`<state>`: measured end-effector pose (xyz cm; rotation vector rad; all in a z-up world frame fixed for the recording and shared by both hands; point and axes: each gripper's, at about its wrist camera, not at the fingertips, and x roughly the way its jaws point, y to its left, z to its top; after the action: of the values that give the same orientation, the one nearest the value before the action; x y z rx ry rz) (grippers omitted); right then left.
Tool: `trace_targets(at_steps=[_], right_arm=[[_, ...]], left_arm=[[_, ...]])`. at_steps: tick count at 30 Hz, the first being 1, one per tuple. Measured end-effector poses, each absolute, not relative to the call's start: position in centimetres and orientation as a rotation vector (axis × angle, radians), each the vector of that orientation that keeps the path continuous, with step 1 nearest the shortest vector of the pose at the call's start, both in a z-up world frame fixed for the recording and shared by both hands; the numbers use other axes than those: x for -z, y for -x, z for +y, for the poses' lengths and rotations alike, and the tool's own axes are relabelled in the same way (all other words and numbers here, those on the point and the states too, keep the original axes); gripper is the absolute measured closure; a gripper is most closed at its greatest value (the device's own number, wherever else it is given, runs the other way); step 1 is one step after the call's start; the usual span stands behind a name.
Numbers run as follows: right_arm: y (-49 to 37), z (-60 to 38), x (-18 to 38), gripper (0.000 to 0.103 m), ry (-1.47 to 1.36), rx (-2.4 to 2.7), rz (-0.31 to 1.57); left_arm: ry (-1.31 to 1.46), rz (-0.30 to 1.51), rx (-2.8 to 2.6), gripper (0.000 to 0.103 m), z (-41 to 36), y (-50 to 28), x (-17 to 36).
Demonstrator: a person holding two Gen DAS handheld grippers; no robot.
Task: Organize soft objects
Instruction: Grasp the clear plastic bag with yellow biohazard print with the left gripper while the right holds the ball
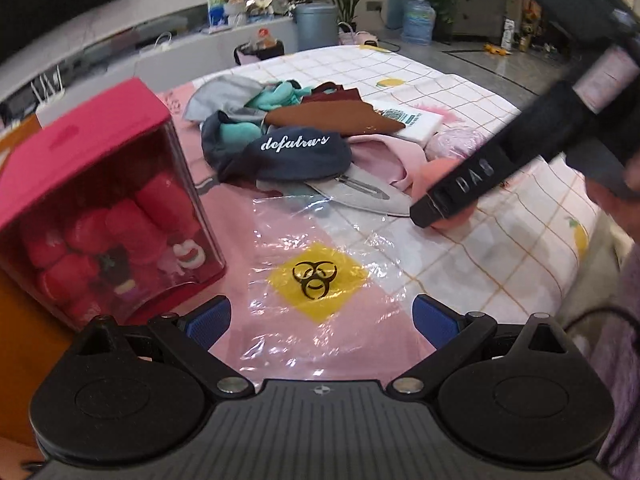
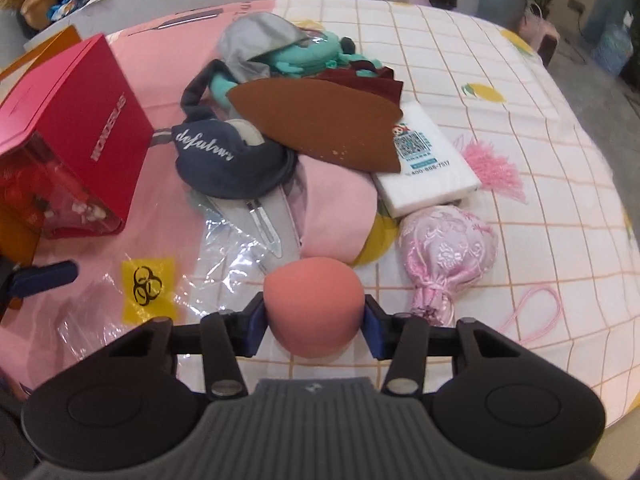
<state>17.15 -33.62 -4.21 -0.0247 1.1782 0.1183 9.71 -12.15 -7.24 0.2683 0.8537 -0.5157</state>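
- My right gripper [image 2: 314, 330] has the pink sponge [image 2: 314, 306] between its blue pads, one pad pressing each side, so I count it as clamped on it; I judge the sponge is at or just off the cloth.
- My left gripper [image 1: 322, 316] hangs with its jaws wide apart and nothing between them, right over the clear plastic bag [image 1: 320, 248] with the yellow hazard mark.
- That bag lies flat on the tablecloth [image 2: 500, 128], just left of the sponge from my right side. It looks like the place for the soft things, though I can't tell whether its mouth is open.
- Ahead of both tools sits the pile, still unsorted: the navy cap [image 2: 224, 168], a brown felt piece [image 2: 316, 128], a pink cloth [image 2: 336, 208], a grey cloth [image 2: 256, 40], teal pieces [image 2: 304, 56] and a dark red cloth [image 2: 372, 80] behind.
- To the right of the sponge lie the pink satin pouch [image 2: 444, 256], a tissue pack [image 2: 428, 168], a pink tassel [image 2: 492, 168] and a pink cord loop [image 2: 536, 308].
- Far left, the red box [image 1: 100, 184] with its clear window stands tilted; inside I see red rolled things, what exactly I can't say.
- My reading: early days. One item in hand, nothing visibly in the bag, nearly everything still left to sort.
- Next I'd want the left jaws on the bag's edge to hold it open while the sponge goes in; thin film is slippery, so that pinch may miss.
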Motion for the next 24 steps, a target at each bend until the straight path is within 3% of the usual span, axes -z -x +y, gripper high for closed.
trace_targets(at_steps=[14, 21, 23, 24], right_arm=[[-16.9, -34.2, 3.7, 0.055, 0.007, -0.125, 1.162], [-16.8, -34.5, 3.6, 0.055, -0.005, -0.117, 1.163], [-16.7, -34.4, 3.6, 0.055, 0.001, -0.114, 1.162], [-16.7, -34.4, 3.5, 0.055, 0.003, -0.115, 1.160]], left_arm=[[-0.260, 0.894, 0.524, 0.001, -14.3, -10.8, 8.9], [-0.281, 0.910, 0.577, 0.045, -14.3, -9.9, 8.0], [-0.264, 0.913, 0.580, 0.061, -14.2, -9.7, 7.8], [-0.250, 0.912, 0.579, 0.075, -14.0, -9.6, 7.7]])
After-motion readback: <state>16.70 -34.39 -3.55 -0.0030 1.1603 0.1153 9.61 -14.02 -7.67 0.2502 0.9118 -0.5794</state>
